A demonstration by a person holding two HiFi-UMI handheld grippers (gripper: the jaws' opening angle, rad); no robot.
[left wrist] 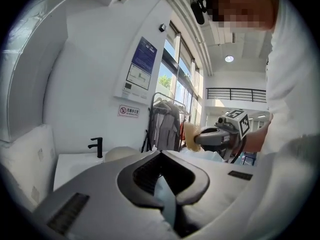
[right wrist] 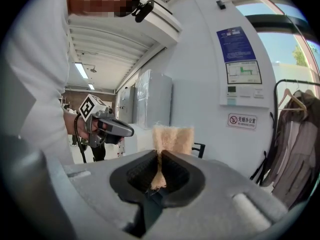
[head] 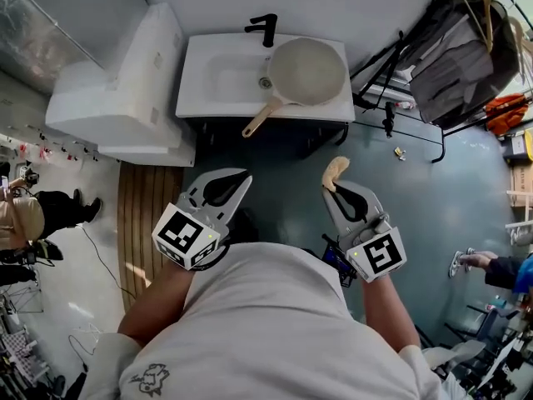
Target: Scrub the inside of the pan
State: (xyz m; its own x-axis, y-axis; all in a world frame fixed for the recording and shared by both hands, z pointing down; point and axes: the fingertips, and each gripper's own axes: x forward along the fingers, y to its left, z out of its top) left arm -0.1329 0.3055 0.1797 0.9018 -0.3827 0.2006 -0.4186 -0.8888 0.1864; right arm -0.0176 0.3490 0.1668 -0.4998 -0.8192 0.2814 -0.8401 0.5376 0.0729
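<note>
A pale round pan (head: 306, 72) with a wooden handle (head: 260, 119) rests on the white sink counter (head: 200, 98), over the basin's right side. Both grippers hang in the air in front of the counter, well short of the pan. My left gripper (head: 243, 176) is shut with nothing between its jaws (left wrist: 161, 154). My right gripper (head: 331, 187) is shut on a tan scrubbing sponge (head: 337, 169), which sticks up past the jaw tips (right wrist: 172, 139). The left gripper view shows the pan's rim (left wrist: 117, 154) beyond the jaws and the sponge (left wrist: 190, 135) on the right gripper.
A black faucet (head: 265, 28) stands at the back of the basin. A white wrapped appliance (head: 125, 82) sits left of the sink. A clothes rack (head: 466, 48) with hanging garments stands at the right. A person (head: 25, 215) is at the far left, and a hand (head: 479, 261) at the right edge.
</note>
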